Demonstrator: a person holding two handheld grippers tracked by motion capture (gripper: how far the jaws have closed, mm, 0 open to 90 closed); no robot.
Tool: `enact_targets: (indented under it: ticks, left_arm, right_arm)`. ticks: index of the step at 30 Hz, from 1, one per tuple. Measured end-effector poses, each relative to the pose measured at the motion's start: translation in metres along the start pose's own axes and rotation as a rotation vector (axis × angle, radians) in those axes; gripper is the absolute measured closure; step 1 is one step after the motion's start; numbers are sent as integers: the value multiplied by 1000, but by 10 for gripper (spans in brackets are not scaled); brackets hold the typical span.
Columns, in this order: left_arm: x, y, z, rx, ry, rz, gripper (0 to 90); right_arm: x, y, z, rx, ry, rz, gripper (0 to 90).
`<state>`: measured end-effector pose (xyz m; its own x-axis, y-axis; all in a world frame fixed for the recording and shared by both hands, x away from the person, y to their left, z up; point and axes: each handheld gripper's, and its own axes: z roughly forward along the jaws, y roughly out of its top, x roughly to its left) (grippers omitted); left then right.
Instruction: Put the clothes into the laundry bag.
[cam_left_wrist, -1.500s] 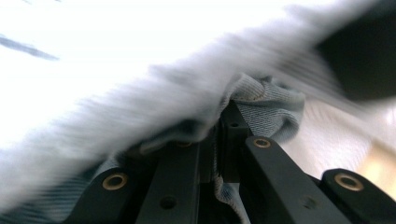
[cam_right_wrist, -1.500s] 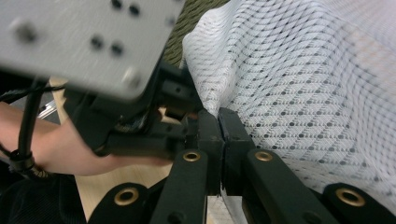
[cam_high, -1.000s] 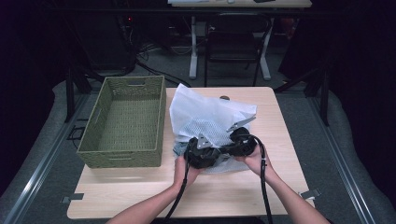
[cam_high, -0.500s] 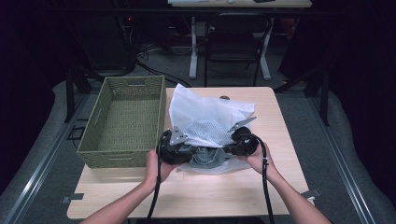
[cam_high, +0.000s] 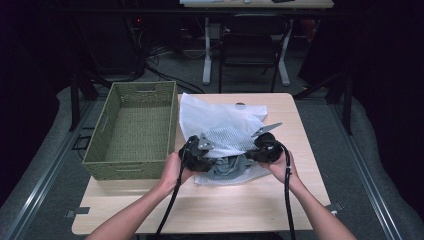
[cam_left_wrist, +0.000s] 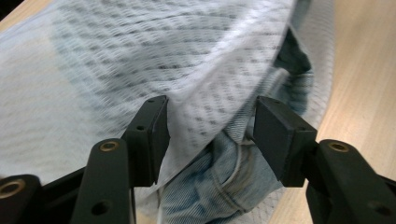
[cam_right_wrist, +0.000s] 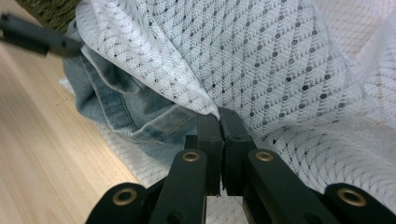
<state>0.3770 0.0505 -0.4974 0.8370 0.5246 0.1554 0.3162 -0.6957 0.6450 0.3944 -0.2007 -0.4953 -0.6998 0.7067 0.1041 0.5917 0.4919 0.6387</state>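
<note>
Near the front of the pale wooden tabletop (cam_high: 240, 205), just right of the olive woven basket (cam_high: 135, 132): white mesh laundry bag (cam_high: 220, 120), faded blue denim garment (cam_high: 227, 167) bulging from its mouth; right tool (cam_right_wrist: 219, 122) pinched tight on the bag's upper rim; left tool (cam_left_wrist: 208, 135) gaping wide astride the mesh edge, gripping nothing yet. Probably limp, light, snag-prone mesh, heavier floppy denim inside; best taken at the doubled hem beside the opening, not on the single loose layer.
</note>
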Motion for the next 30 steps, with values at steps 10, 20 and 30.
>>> enact_targets:
  ticks: [10, 20, 30]
  left_arm:
    - [10, 9, -2, -93, -28, -38, 541]
    - [18, 2, -23, -61, -20, -8, 542]
    - [11, -2, -6, 12, 37, 58, 567]
  right_arm:
    - [1, 2, -3, -58, 11, -7, 886]
    - [2, 8, -7, -114, 43, 16, 886]
    - [8, 14, -5, -133, 80, 36, 886]
